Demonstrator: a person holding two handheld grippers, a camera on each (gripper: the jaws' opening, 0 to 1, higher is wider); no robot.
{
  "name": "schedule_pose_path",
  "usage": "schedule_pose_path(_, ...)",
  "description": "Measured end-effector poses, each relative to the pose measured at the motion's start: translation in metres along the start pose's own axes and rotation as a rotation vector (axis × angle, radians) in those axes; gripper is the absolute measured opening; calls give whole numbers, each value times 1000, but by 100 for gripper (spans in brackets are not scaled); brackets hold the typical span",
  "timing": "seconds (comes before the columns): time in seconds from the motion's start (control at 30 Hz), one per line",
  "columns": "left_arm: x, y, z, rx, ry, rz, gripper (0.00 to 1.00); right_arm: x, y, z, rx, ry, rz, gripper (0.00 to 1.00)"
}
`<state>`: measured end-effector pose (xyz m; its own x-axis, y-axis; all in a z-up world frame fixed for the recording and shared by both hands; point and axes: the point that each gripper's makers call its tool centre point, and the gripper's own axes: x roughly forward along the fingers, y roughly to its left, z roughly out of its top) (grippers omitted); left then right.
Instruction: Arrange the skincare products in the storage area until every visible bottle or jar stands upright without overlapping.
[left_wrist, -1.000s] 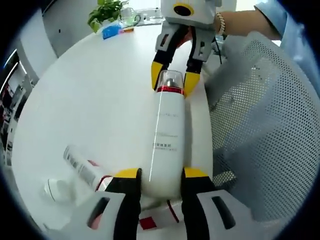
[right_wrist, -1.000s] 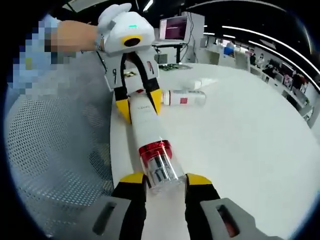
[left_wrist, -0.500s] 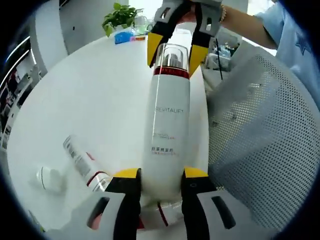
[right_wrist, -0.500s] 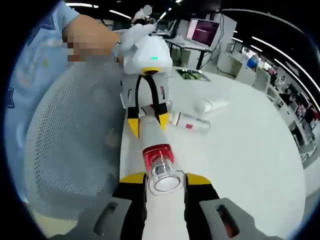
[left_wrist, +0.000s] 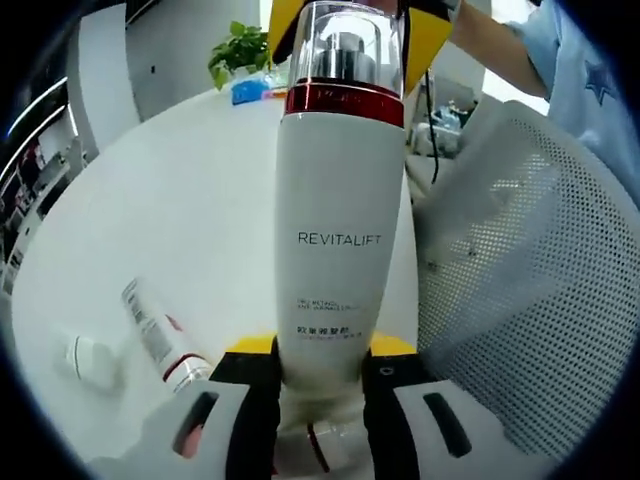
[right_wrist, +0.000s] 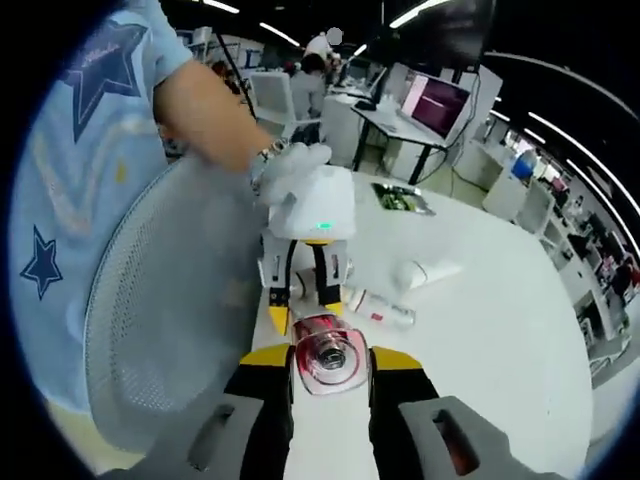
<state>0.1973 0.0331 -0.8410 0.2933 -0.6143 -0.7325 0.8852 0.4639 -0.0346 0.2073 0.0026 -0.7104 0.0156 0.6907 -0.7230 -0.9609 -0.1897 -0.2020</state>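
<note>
Jaws of the left hand-held gripper (left_wrist: 320, 352) clamp the base of the white pump bottle (left_wrist: 338, 225), which stands nearly upright between them, its red collar and clear cap at 12 o'clock in the left gripper view. The right hand-held gripper (right_wrist: 326, 357) grips that clear cap from above, its yellow tips closed narrowly on either side of it; in the right gripper view the bottle is seen end-on. On the white bench (left_wrist: 160, 210), at 8 o'clock of the bottle, lie a small clear tube with a red band (left_wrist: 158, 338) and, beyond it, a white jar on its side (left_wrist: 88, 359). A potted plant (left_wrist: 238, 50) stands at the bench's far edge. A mesh chair back (left_wrist: 510, 290) sits at 3 o'clock.
</note>
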Motion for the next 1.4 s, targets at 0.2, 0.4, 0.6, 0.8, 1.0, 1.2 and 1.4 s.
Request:
schedule_pose_path(0.2, 1, 1, 4, -71, -10, 15, 29, 3, 4, 21, 22, -34, 50, 21)
schedule_pose_path(0.4, -14, 0, 21, -138, -84, 4, 32, 8, 8, 32, 22, -27, 70, 20)
schedule_pose_path(0.6, -44, -1, 48, -140, -197, 40, 28, 12, 8, 37, 10, 14, 70, 20)
schedule_pose_path(0.8, -43, -1, 45, -60, -194, 65, 25, 17, 5, 47, 58, -29, 46, 22)
schedule_pose_path(1.0, -44, 4, 44, -97, -224, 75, 24, 19, -3, 49, 24, -204, -119, 26)
schedule_pose_path(1.2, -43, 8, 45, -133, -246, 84, 24, 14, -5, 31, 354, -313, -278, 37)
schedule_pose_path(1.4, -43, 11, 46, -138, -250, 120, 24, 25, -13, 27, 655, -358, -382, 31)
